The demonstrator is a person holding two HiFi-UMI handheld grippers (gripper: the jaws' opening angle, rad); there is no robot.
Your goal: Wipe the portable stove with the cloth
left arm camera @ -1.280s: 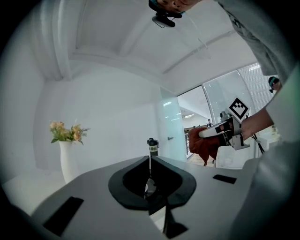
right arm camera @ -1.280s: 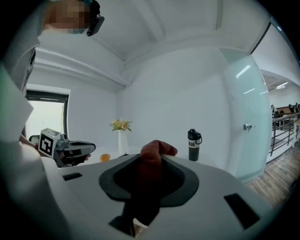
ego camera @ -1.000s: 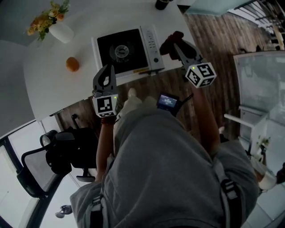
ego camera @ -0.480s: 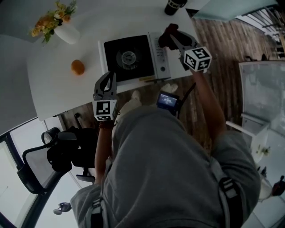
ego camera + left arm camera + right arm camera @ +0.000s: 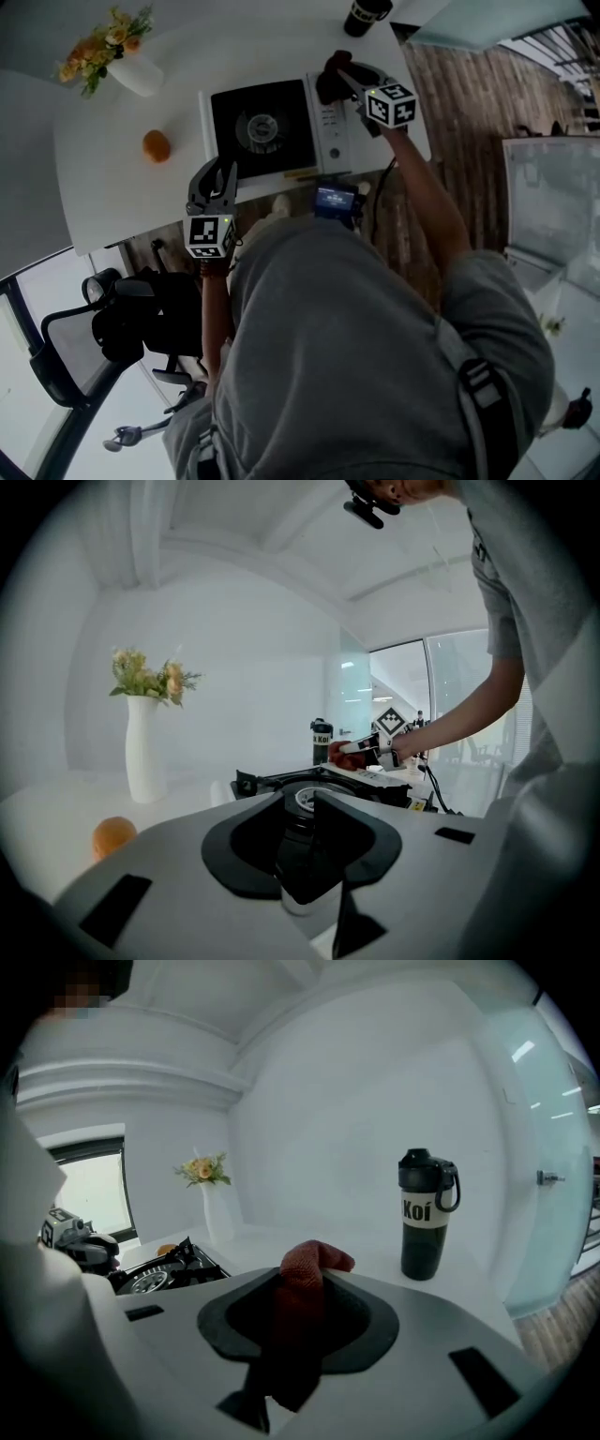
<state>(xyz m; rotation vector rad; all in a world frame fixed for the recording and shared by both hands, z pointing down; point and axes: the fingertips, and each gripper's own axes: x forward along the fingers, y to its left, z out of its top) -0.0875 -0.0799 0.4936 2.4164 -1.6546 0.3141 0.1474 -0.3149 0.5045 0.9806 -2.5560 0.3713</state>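
Observation:
The portable stove (image 5: 262,127) is white with a black top and burner and sits on the white table (image 5: 122,187); it also shows low in the left gripper view (image 5: 323,782) and the right gripper view (image 5: 159,1277). My right gripper (image 5: 345,77) hovers over the stove's right control strip, shut on a dark red cloth (image 5: 330,82), which bunches up between its jaws (image 5: 305,1302). My left gripper (image 5: 218,169) is at the stove's front left corner. Its jaws have just been opening and nothing is between them (image 5: 305,832).
An orange (image 5: 157,145) lies left of the stove. A white vase of flowers (image 5: 131,67) stands at the far left and a black bottle (image 5: 364,14) at the table's far right corner. A dark office chair (image 5: 103,328) is below the table edge.
My right gripper has carried the cloth from beyond the table's right edge leftward onto the stove's right side. The left gripper has sunk a little by the stove's front edge.

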